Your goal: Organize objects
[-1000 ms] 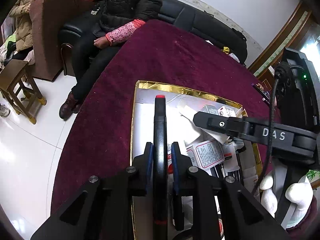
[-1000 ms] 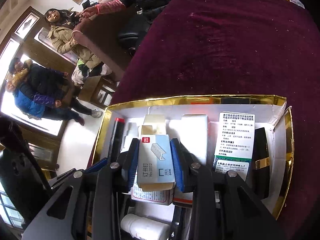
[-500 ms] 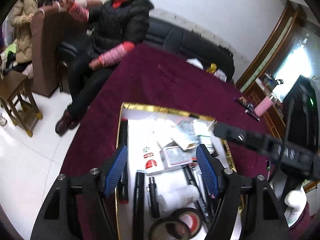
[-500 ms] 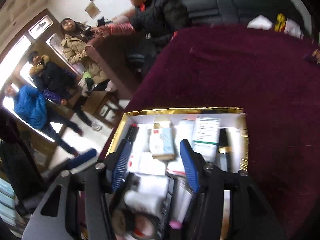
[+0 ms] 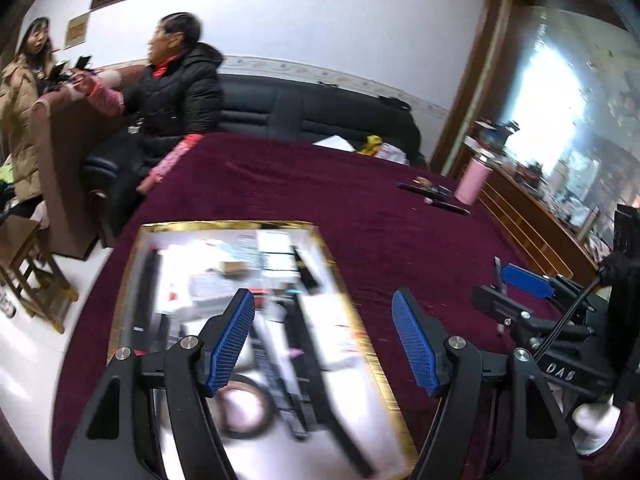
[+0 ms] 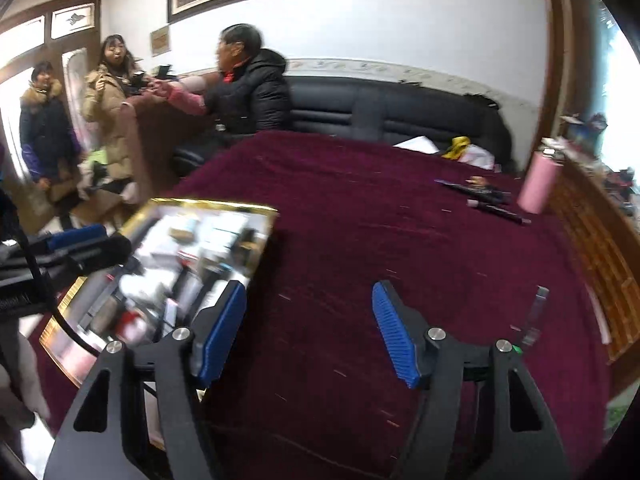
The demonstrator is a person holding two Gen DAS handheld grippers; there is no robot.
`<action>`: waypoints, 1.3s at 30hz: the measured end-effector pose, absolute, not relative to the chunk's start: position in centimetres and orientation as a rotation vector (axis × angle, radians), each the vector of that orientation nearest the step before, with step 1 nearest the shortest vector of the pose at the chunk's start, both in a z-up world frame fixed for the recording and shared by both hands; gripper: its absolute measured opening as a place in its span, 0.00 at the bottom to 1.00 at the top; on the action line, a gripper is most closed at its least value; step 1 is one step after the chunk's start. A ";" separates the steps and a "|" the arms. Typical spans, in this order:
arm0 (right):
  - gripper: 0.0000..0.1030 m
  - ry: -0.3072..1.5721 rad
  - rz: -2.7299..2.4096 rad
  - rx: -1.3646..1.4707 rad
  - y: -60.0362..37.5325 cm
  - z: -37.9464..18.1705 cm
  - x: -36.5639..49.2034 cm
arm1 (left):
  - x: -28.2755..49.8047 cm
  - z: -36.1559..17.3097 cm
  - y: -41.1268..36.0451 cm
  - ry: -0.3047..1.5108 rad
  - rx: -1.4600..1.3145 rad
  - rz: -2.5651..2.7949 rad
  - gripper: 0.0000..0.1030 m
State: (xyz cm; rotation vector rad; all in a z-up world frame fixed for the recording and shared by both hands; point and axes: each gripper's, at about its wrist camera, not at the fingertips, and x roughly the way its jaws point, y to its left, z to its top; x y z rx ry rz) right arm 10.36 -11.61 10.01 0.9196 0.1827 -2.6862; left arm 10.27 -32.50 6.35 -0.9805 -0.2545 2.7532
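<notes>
left gripper (image 5: 324, 336) fingers spreading wide, nothing in them, hanging over gold-edged box (image 5: 360, 300) | right gripper (image 6: 308, 328) fingers just opening, empty, over bare maroon table (image 6: 380, 208) beside box's edge

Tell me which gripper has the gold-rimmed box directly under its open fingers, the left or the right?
The left gripper: the gold-rimmed box lies under its fingers. The right gripper hangs over bare maroon tablecloth, beside the box.
</notes>
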 end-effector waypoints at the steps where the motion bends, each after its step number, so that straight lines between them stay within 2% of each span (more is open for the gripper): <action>1: 0.64 0.191 -2.702 0.915 -10.7 10.0 10.9 | 10.4 6.5 -31.2 -0.243 -0.976 2.742 0.64; 11: 0.68 0.180 -2.851 0.915 -2.4 10.0 12.6 | 11.2 6.9 -24.0 -0.176 -0.977 2.716 0.63; 16: 0.68 0.194 -2.873 0.921 -0.4 9.7 12.8 | 11.8 6.8 -21.3 -0.073 -0.958 2.805 0.63; 27: 0.68 0.155 -2.847 0.930 0.9 9.0 12.4 | 13.8 7.7 -20.6 0.097 -0.892 3.085 0.64; 35: 0.68 0.172 -2.787 0.932 -1.8 8.4 12.7 | 14.0 7.0 -23.2 -0.087 -0.961 3.000 0.64; 37: 0.68 0.179 -2.772 0.935 -2.6 8.2 12.9 | 14.1 6.8 -23.7 -0.092 -0.967 2.979 0.76; 39: 0.68 0.197 -2.762 0.938 -3.6 8.1 13.0 | 14.4 6.6 -24.2 -0.114 -0.968 2.967 0.78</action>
